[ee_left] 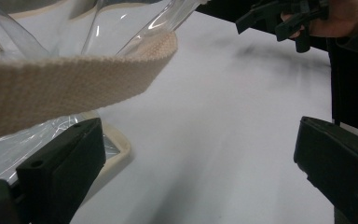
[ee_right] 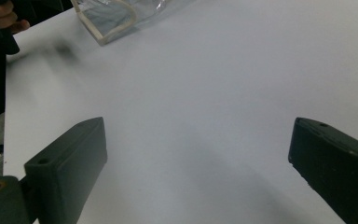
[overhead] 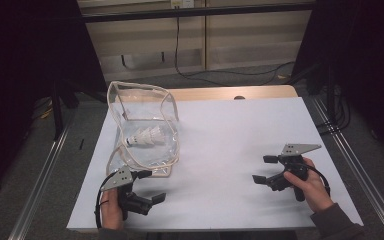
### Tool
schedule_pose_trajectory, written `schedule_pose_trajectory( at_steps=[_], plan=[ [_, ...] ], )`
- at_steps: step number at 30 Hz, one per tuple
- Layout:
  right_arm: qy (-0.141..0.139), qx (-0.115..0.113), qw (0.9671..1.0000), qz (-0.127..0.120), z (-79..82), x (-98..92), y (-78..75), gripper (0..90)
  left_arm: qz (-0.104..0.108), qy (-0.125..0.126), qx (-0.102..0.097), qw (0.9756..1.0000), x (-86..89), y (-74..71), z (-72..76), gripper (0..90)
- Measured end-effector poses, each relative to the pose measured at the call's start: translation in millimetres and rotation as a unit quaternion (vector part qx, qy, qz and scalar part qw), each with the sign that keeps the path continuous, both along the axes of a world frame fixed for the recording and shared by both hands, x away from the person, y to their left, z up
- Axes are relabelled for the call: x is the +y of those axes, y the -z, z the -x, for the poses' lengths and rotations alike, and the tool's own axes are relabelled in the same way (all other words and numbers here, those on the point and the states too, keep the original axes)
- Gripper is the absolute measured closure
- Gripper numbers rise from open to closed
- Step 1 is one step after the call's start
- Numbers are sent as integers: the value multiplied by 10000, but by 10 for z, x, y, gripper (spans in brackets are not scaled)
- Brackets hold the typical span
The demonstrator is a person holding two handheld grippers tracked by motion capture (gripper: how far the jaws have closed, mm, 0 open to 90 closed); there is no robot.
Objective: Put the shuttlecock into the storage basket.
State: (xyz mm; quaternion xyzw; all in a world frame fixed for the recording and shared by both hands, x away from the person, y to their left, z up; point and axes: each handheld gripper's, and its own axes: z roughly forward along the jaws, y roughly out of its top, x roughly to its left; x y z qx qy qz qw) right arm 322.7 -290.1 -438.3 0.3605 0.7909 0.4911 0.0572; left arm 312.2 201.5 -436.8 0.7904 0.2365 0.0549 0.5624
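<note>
At the near left corner of the desk, the left gripper is held low in a hand, its jaws spread wide with nothing between them. In the left gripper view its one jaw sits just beside the bag's cream webbing strap, which crosses above it without being clamped. Toward the near right corner, the right gripper rests in the other hand, jaws also spread wide over bare white surface and pointing toward the left side. Just beyond the left gripper, along the left edge of the desk, stands a clear plastic bag with cream trim, its mouth gaping upward. Inside it, lying on its side near the bottom, is a white shuttlecock. Bag and right gripper are well apart.
</note>
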Motion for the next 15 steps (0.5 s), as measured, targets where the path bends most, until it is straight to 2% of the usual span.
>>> schedule_pose_trajectory(
  at_steps=[15],
  plan=[
    [57, -3, 10000, -65, 59, -52, 58, 39, 1, -4, -12, 10000, -7, -8, 8, 22]
  ],
)
